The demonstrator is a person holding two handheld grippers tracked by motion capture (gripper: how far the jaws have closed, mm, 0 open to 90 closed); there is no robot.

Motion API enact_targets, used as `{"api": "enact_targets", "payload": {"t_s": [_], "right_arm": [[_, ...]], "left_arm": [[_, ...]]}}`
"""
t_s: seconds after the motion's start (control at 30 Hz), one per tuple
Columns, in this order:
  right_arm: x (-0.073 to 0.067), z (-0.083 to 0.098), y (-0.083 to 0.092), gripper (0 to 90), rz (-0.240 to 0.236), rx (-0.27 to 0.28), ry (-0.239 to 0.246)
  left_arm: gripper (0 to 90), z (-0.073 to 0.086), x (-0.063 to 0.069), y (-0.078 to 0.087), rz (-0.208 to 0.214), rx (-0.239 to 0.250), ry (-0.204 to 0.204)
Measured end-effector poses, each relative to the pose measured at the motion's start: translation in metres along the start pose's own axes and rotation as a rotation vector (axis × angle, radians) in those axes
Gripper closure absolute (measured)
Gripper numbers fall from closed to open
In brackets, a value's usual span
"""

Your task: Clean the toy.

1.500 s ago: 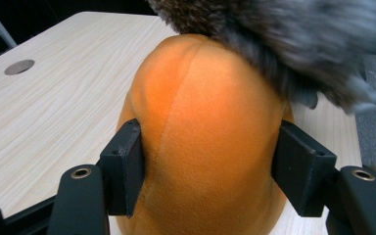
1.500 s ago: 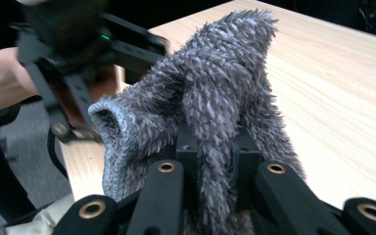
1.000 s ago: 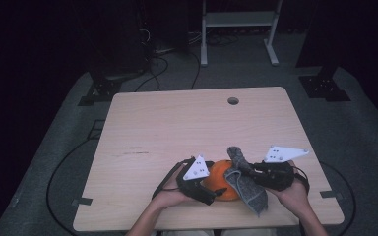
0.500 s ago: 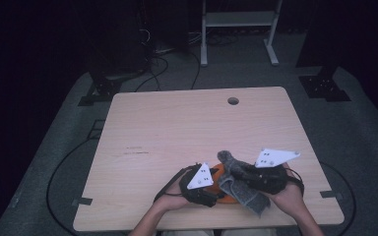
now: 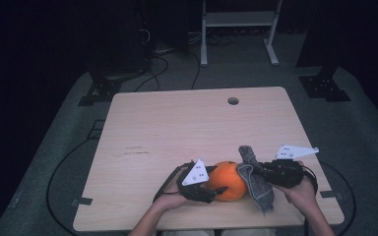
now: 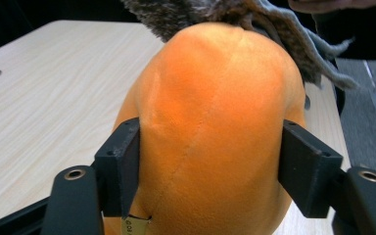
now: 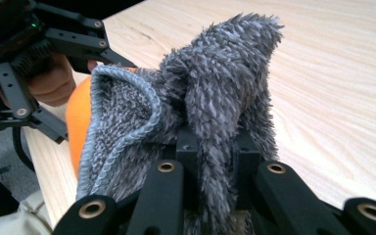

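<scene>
**Plush orange could squirt free**

Plush orange [image 5: 228,180] sits near the table's [image 5: 177,128] front edge; your left gripper [image 6: 210,169] has just been closing on it. Right gripper [image 7: 210,147] pinches the grey cloth [image 5: 257,184]. Squeeze harder and the orange pops out.

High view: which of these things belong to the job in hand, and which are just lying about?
In the job:
round orange plush toy, in the left gripper
fluffy grey cloth, in the right gripper

Lying about:
light wooden table
white metal stand
</scene>
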State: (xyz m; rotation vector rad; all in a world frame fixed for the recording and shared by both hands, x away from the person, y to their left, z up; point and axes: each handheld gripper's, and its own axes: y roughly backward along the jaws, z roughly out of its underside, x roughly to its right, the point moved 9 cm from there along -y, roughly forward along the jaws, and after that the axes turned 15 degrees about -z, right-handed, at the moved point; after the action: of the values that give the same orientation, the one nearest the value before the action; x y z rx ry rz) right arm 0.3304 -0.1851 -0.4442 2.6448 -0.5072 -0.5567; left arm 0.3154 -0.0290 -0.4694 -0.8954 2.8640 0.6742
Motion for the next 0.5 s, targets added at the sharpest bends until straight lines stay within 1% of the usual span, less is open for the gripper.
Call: {"api": "enact_targets", "payload": {"t_s": [0.07, 0.1, 0.13, 0.2, 0.23, 0.27, 0.3, 0.33, 0.37, 0.43, 0.5], "right_arm": [[-0.007, -0.006, 0.000, 78.4, -0.007, 0.010, 0.023], [-0.013, -0.010, 0.000, 78.4, -0.018, 0.017, 0.037], [-0.020, -0.014, -0.002, 78.4, -0.035, 0.024, 0.050], [-0.035, -0.024, -0.008, 78.3, -0.084, 0.036, 0.091], [-0.040, -0.026, -0.011, 78.3, -0.095, 0.031, 0.106], [-0.046, -0.029, -0.016, 78.3, -0.097, 0.019, 0.132], [-0.048, -0.030, -0.018, 78.3, -0.087, 0.010, 0.147], [-0.047, -0.030, -0.020, 78.3, -0.082, 0.008, 0.153], [-0.044, -0.029, -0.020, 78.3, -0.083, 0.014, 0.143], [-0.031, -0.022, -0.018, 78.3, -0.059, 0.021, 0.110], [-0.017, -0.014, -0.014, 78.3, -0.065, 0.047, 0.047]], "left_arm": [[33.2, -0.002, 0.000, 0.000, -0.015, -0.001, 0.001], [33.6, -0.002, -0.001, -0.001, -0.023, -0.004, -0.002], [33.8, -0.002, 0.000, -0.002, -0.027, -0.006, -0.003], [34.0, -0.003, 0.000, -0.003, -0.031, -0.004, 0.003], [34.0, -0.003, 0.000, -0.004, -0.037, -0.005, 0.005], [34.0, -0.003, -0.001, -0.003, -0.039, -0.006, 0.008], [34.1, -0.002, -0.003, -0.003, -0.046, -0.006, 0.015], [34.1, -0.001, -0.005, -0.002, -0.049, -0.006, 0.023], [34.2, 0.000, -0.007, -0.001, -0.048, -0.003, 0.044], [34.7, -0.001, -0.011, -0.001, -0.053, 0.002, 0.064], [35.1, -0.002, -0.012, 0.000, -0.057, 0.006, 0.070]]}}
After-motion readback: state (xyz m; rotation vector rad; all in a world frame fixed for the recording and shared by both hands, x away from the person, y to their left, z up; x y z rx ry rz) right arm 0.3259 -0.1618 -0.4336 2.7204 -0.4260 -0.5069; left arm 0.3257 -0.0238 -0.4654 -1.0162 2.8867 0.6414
